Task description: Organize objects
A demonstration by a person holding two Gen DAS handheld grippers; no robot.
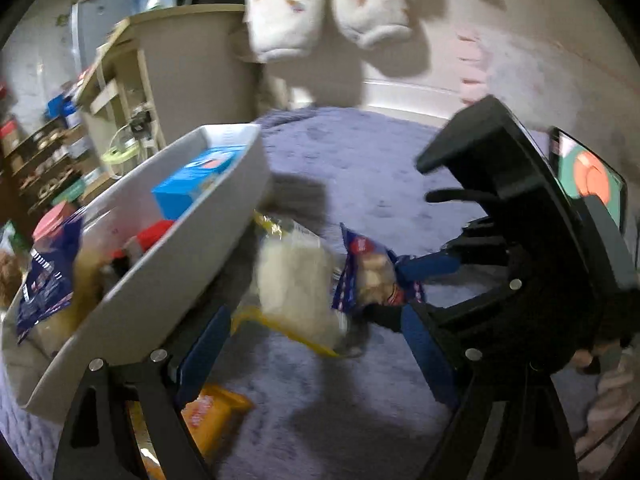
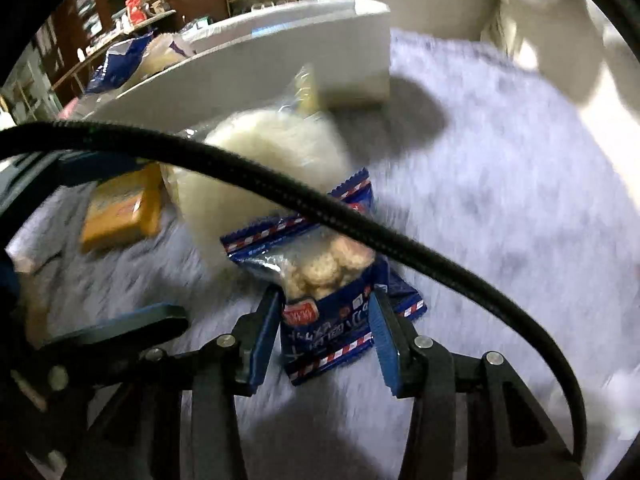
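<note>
A blue snack packet point(image 2: 328, 300) with a clear window lies on the purple rug, and my right gripper point(image 2: 326, 300) has its blue fingers on both sides of it, pressing its edges. The same packet point(image 1: 368, 276) and right gripper point(image 1: 404, 284) show in the left wrist view. A clear bag of white noodles with yellow trim point(image 1: 296, 284) lies beside it, also in the right wrist view point(image 2: 264, 168). My left gripper point(image 1: 312, 320) is open and empty above the noodle bag. A white bin point(image 1: 192, 264) at left holds a blue box point(image 1: 192, 184) and other packets.
An orange packet point(image 1: 212, 412) lies on the rug near my left finger, also in the right wrist view point(image 2: 120, 208). Two white slippers point(image 1: 320, 12) sit by the far wall. Wooden shelves point(image 1: 120, 96) stand at the back left. A black cable point(image 2: 280, 188) crosses the right view.
</note>
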